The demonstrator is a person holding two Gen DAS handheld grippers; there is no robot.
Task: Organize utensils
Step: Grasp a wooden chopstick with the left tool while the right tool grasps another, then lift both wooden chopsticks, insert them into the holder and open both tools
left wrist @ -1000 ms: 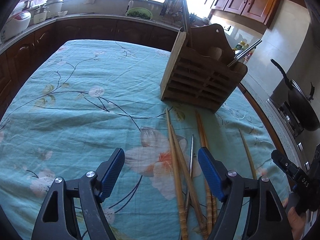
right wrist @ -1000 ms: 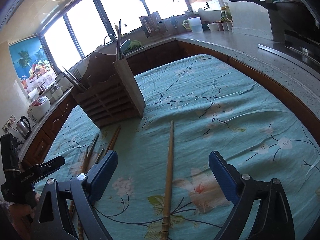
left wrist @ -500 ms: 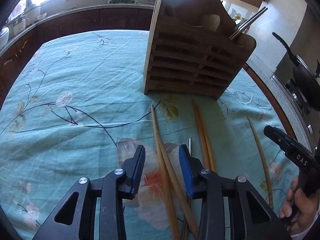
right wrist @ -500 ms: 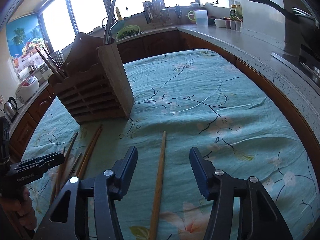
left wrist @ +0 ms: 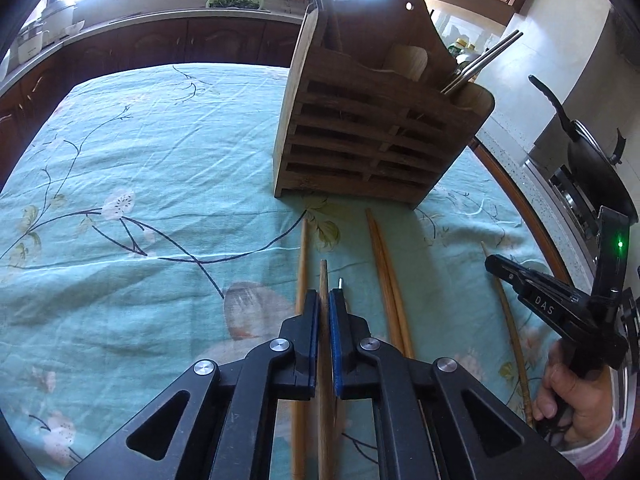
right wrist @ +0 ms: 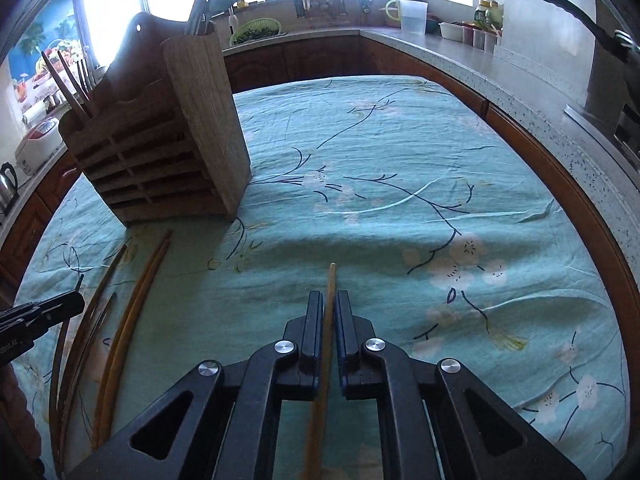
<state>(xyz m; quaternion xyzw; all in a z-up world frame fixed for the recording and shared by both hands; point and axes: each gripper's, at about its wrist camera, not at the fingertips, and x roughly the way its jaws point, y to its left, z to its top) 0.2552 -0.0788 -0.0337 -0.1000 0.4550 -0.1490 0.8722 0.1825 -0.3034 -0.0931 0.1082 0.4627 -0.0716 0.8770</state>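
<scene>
A slatted wooden utensil holder (left wrist: 380, 132) stands on the teal floral tablecloth (left wrist: 140, 200), with utensils inside; it also shows in the right wrist view (right wrist: 160, 152). My left gripper (left wrist: 324, 300) is shut on a wooden chopstick (left wrist: 323, 276). Another wooden chopstick (left wrist: 302, 264) lies just left of it, a metal one (left wrist: 340, 282) just right, and a wooden pair (left wrist: 386, 276) further right. My right gripper (right wrist: 329, 304) is shut on a separate wooden chopstick (right wrist: 331, 280) lying on the cloth. Several chopsticks (right wrist: 136, 292) lie to its left.
The right gripper and the hand holding it (left wrist: 560, 312) show at the left view's right edge. A wok (left wrist: 592, 152) sits on the stove to the right. Kitchen counters (right wrist: 440, 40) with jars and a pitcher ring the table. A rice cooker (right wrist: 36, 144) stands far left.
Both grippers went from wide open to shut, each closing on a wooden chopstick on the cloth. Both also moved forward toward the holder.
</scene>
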